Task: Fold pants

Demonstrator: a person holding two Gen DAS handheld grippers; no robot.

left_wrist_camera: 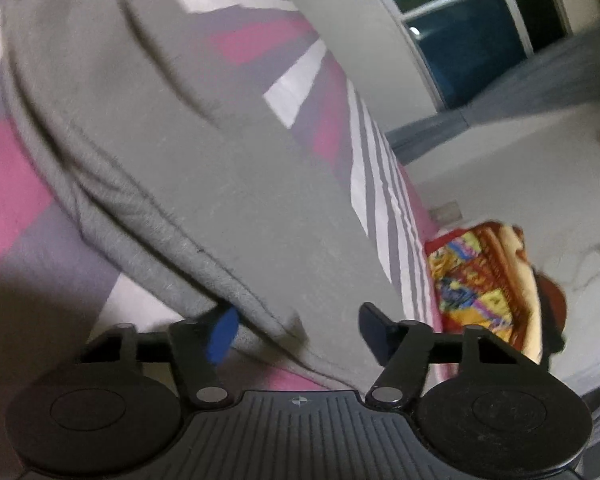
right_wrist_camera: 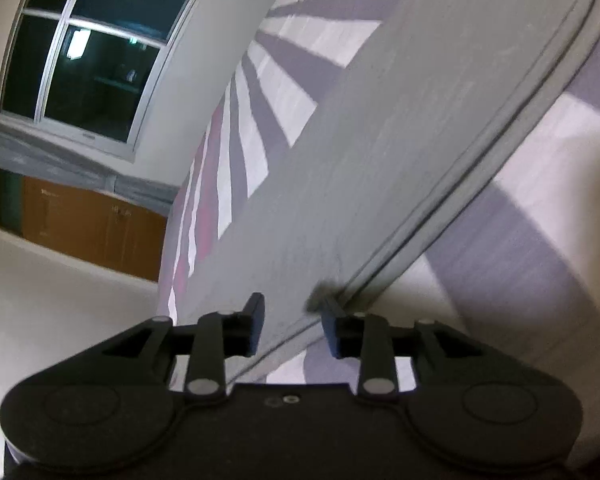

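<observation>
While pants [left_wrist_camera: 204, 168] lie flat, edge between left claw [left_wrist_camera: 296, 332] fingers.

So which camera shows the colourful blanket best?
The left wrist view. The colourful blanket sits at its right side, beyond the edge of the striped bedsheet, blurred but with its yellow, red and blue patches plain. The right wrist view does not show it, only grey pants, sheet and window.

grey pants [left_wrist_camera: 204, 168] on striped bedspread [left_wrist_camera: 16, 200]
</observation>
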